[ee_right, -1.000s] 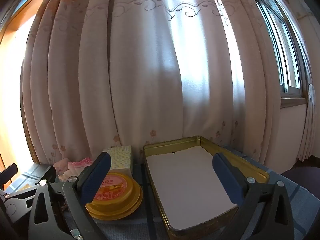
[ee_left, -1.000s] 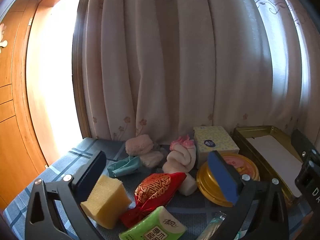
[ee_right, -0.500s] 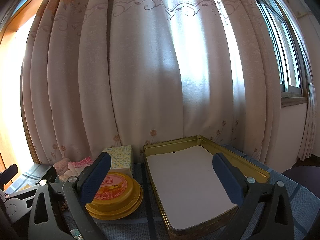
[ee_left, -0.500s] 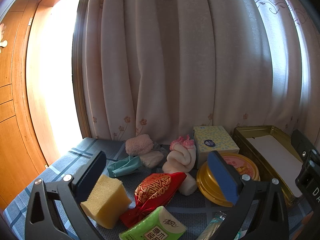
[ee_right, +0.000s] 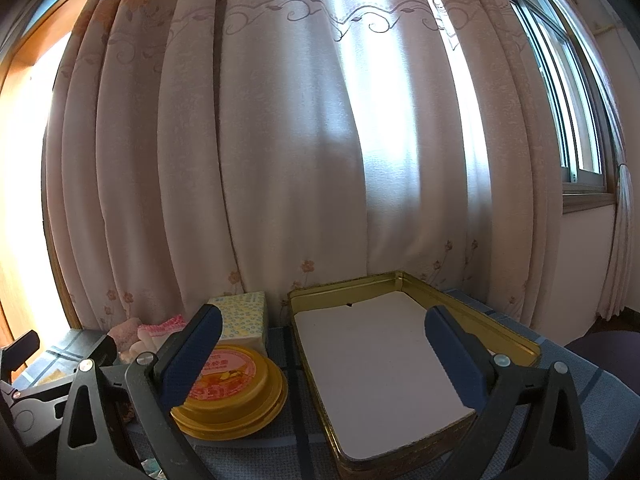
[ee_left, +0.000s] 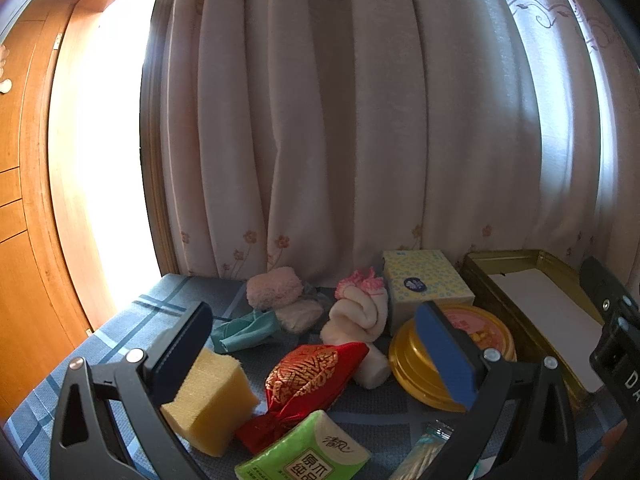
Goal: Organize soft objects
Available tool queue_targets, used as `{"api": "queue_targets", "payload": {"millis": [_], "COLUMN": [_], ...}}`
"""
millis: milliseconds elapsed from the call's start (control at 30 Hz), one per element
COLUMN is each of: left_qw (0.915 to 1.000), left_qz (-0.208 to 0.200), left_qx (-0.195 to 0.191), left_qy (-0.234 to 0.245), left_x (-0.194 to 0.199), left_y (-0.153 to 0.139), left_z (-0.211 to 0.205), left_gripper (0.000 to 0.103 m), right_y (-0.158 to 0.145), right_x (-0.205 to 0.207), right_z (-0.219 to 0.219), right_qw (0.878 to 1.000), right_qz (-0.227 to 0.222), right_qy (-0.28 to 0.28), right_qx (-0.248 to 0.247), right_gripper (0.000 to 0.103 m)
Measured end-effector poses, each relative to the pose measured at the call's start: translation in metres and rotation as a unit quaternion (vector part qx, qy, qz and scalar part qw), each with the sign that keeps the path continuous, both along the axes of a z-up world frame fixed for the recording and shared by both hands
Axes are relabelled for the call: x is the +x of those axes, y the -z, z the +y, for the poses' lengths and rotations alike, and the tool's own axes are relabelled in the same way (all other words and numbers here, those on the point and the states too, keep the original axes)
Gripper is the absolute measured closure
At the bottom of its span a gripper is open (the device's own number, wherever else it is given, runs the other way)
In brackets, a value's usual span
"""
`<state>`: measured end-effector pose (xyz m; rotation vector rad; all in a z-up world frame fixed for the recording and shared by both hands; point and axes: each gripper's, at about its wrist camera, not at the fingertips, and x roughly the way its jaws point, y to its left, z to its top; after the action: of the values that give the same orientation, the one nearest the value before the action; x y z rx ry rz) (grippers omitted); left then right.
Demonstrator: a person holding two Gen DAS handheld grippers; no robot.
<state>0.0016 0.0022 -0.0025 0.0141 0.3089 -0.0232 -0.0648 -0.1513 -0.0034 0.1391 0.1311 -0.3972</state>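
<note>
Blue plaid tabletop point(ee_left: 168, 300), yellow sponge point(ee_left: 210, 398) & both grippers unmoved, no change.

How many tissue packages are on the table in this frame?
2: a yellow tissue box at the back by the curtain, and a green soft pack at the near edge. More may lie hidden below the frame.

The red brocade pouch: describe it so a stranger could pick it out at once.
On the blue checked tablecloth before the curtain, look between the left gripper's open fingers. The red brocade pouch lies between the yellow sponge and the round gold tin; it alone is shiny red with gold pattern.
</note>
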Motion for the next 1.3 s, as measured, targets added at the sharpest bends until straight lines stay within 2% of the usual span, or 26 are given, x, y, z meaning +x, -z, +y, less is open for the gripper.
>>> {"api": "queue_targets", "payload": {"millis": [1300], "left_qw": [1.0000], "left_qz": [0.006], "left_qx": [-0.002], "left_qy": [0.001], "left_x": [-0.0022], "left_y": [-0.0006], "left_z": [0.0001], "left_gripper": [0.000], "right_y": [0.0034], "right_x": [0.0006], "right_z": [-0.0010], "right_qw": [1.000], "right_qz": [0.004], "right_qy": [0.015], "right_qx": [0.006], "right_gripper": [0.000]}}
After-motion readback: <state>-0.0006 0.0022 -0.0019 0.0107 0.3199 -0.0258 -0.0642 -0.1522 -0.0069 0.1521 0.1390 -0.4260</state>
